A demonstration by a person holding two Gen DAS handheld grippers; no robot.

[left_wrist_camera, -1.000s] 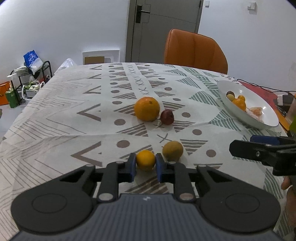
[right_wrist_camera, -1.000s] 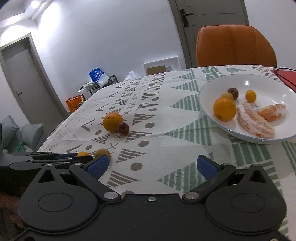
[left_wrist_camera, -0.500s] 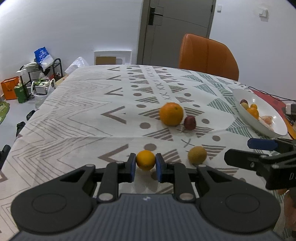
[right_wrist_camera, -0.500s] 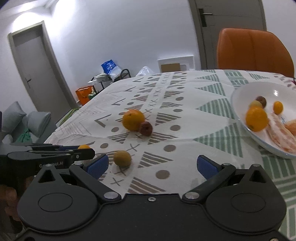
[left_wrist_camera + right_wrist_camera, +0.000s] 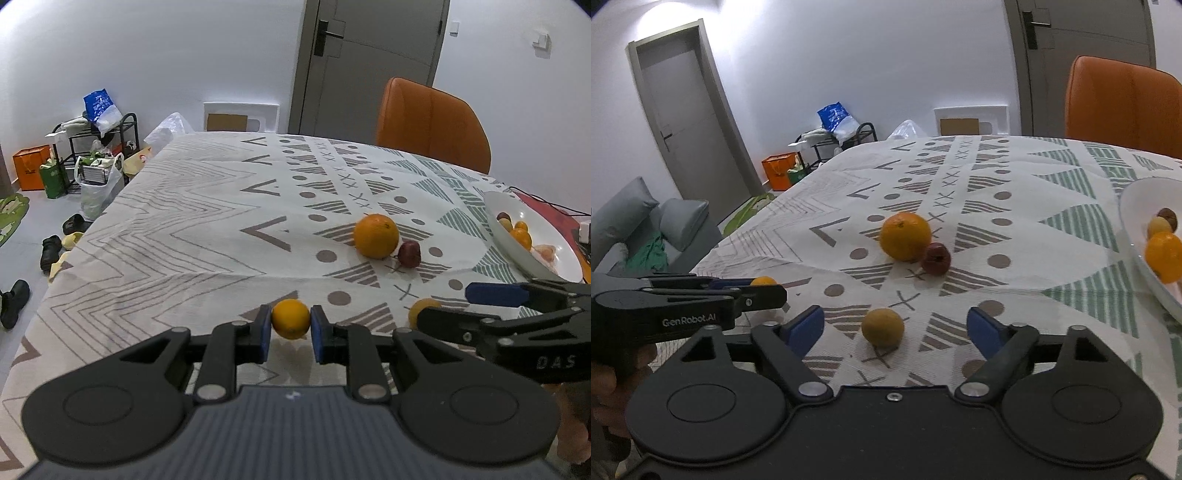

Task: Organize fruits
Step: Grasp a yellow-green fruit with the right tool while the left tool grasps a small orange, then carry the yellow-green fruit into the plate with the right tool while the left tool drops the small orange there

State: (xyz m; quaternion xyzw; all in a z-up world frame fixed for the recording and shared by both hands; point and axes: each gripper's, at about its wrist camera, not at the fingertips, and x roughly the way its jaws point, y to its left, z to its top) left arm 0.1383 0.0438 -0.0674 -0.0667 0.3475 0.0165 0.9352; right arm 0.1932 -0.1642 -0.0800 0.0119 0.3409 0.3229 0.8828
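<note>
My left gripper (image 5: 290,328) is shut on a small orange (image 5: 290,318), held just above the patterned tablecloth near its front left. In the right wrist view that small orange (image 5: 763,281) peeks over the left gripper (image 5: 753,291). My right gripper (image 5: 895,326) is open, its blue pads either side of a yellowish round fruit (image 5: 882,328) lying on the cloth, not touching it. A big orange (image 5: 905,236) and a dark red fruit (image 5: 935,258) sit together farther back. The white bowl (image 5: 517,254) at the right holds several fruits.
An orange chair (image 5: 432,123) stands behind the table's far right. Left of the table on the floor are shoes (image 5: 51,247), bags and a rack (image 5: 92,147). A grey sofa (image 5: 646,229) stands at the left. A red mat and cable (image 5: 554,214) lie beyond the bowl.
My left gripper has lifted the small orange and drawn it back and left. My right gripper has swung left, from facing the bowl to straddling the yellowish fruit.
</note>
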